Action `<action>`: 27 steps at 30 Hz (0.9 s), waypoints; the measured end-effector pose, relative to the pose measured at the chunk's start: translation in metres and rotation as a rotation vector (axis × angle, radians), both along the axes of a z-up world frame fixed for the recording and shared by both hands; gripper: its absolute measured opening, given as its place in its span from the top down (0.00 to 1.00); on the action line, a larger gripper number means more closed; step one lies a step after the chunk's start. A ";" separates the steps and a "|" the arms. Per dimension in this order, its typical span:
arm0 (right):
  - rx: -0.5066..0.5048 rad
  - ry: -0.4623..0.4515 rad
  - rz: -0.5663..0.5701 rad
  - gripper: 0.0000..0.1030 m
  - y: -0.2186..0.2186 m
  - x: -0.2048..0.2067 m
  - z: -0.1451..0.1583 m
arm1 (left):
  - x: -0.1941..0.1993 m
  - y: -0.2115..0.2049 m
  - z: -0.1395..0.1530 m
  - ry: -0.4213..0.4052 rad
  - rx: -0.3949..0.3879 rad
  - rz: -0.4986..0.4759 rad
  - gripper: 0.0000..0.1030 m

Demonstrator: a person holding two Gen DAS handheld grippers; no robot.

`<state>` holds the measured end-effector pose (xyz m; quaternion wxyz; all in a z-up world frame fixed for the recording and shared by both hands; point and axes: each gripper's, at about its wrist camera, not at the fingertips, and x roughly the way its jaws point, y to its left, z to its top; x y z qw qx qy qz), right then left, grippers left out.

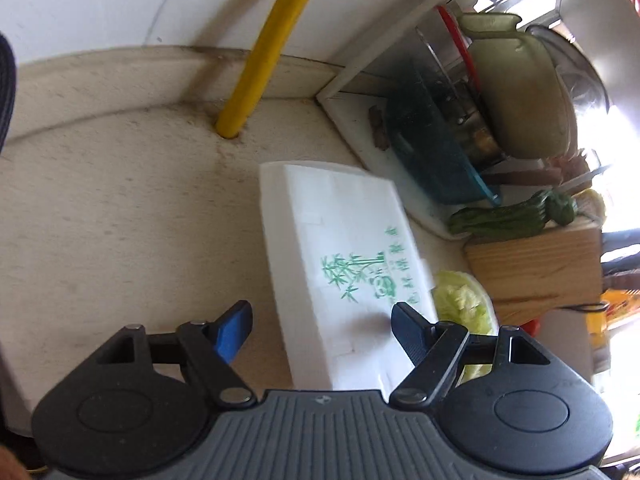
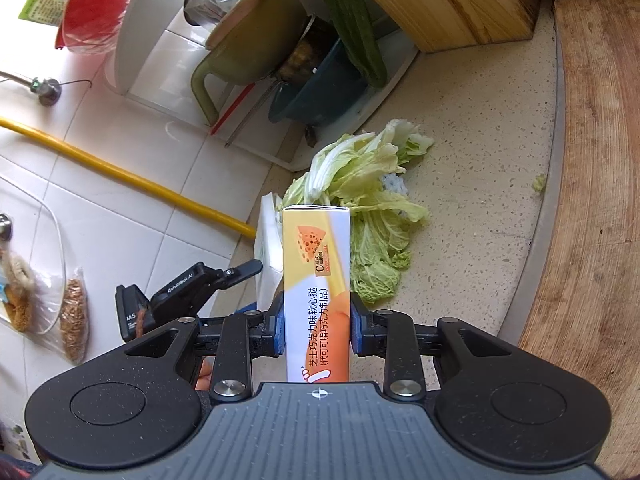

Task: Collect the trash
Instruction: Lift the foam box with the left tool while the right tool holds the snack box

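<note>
The right tongs (image 2: 318, 326) are clenched on an orange-and-white snack box (image 2: 317, 280), held above the speckled worktop (image 2: 472, 184). The left tongs (image 1: 322, 322) are spread wide over a white foam container (image 1: 340, 252), apparently untouched, beside cabbage leaves (image 2: 368, 200).

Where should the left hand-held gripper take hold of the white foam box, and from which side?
Grip the foam box across its short width at the near end, coming straight from above. It lies flat on the counter, and the open left hand-held gripper already spans about that width. Cabbage leaves crowd its right edge.
</note>
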<state>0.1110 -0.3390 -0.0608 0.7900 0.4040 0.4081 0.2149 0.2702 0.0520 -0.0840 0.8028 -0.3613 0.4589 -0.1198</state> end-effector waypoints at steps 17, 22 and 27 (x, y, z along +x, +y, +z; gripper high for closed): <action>-0.037 -0.016 0.000 0.65 0.007 0.010 0.005 | 0.006 -0.045 0.040 -0.177 0.113 -0.096 0.56; -0.088 -0.048 -0.026 0.65 0.002 0.007 0.018 | -0.014 -0.047 0.056 -0.201 0.160 -0.106 0.56; -0.123 -0.072 -0.035 0.65 -0.004 0.006 0.024 | -0.036 -0.061 0.066 -0.227 0.254 -0.131 0.56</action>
